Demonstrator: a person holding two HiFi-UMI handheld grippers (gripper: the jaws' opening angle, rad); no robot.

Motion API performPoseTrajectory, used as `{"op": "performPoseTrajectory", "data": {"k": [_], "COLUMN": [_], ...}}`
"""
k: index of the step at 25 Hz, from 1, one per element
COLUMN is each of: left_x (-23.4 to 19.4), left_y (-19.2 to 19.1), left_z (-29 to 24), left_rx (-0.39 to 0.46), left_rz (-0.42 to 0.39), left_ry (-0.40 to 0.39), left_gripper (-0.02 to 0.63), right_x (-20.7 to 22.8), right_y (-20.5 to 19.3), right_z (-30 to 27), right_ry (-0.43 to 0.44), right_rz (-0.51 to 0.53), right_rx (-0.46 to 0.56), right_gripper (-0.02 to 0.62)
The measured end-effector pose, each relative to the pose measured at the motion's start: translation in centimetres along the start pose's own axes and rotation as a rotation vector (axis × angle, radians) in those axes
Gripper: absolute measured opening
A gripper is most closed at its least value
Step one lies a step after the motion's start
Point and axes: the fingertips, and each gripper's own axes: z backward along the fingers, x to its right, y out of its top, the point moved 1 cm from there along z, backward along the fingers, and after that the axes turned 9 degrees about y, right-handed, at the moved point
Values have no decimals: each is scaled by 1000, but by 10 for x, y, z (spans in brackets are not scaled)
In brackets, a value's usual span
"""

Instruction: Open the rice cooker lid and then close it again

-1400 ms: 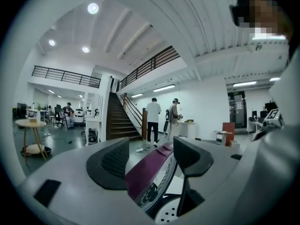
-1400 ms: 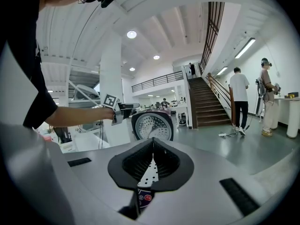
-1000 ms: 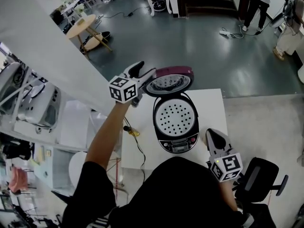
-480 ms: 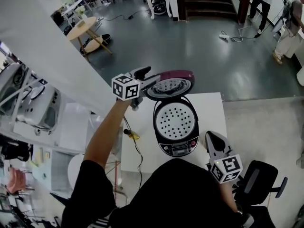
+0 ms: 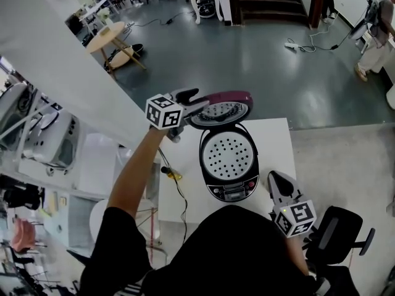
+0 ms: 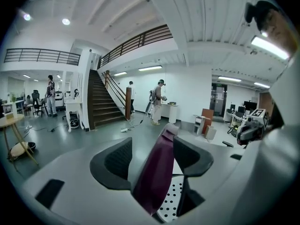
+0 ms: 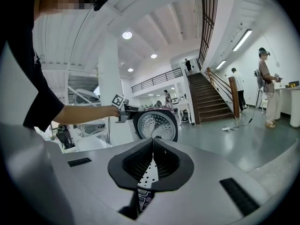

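Note:
A black rice cooker (image 5: pixel 228 165) stands on a white table (image 5: pixel 278 140), its perforated inner plate showing. Its maroon lid (image 5: pixel 223 110) is raised at the far side, leaning over the pot. My left gripper (image 5: pixel 199 100) is shut on the lid's left rim. In the left gripper view the maroon rim (image 6: pixel 157 172) runs between the two pads of the left gripper (image 6: pixel 152 146). My right gripper (image 5: pixel 276 179) hovers by the cooker's near right corner, shut and holding nothing. In the right gripper view the right gripper (image 7: pixel 152 146) points at the lid (image 7: pixel 155 124).
A black cable with a yellow plug (image 5: pixel 173 173) lies at the table's left edge. A black chair (image 5: pixel 336 227) stands at the lower right. Beyond the table's far edge the floor drops to a lower level with a round wooden table (image 5: pixel 108 32) and a person (image 5: pixel 376 36).
My left gripper has tipped forward and sunk a little, and the lid in it now leans lower over the pot. The right gripper has stayed where it was.

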Motion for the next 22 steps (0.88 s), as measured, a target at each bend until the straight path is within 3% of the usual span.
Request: {"op": "performPoseTrajectory", "data": {"k": [6,16,22], "left_x": [11,51,80], "left_y": [-3,-20,-29], "left_z": [3,14,23], "left_rx": [-48,-118,-135], "left_rz": [-2,-112,-227], "left_ry": [-52,-121,-185], "left_gripper": [260,221,186], "right_x": [0,-5,-12], "right_y": [3,-9,-7], "right_z": [2,6,10], "right_ry": [12,44,59], "right_rz": [-6,-22,1], "right_rx": [9,1,-4], "right_gripper": [2,2,2]}}
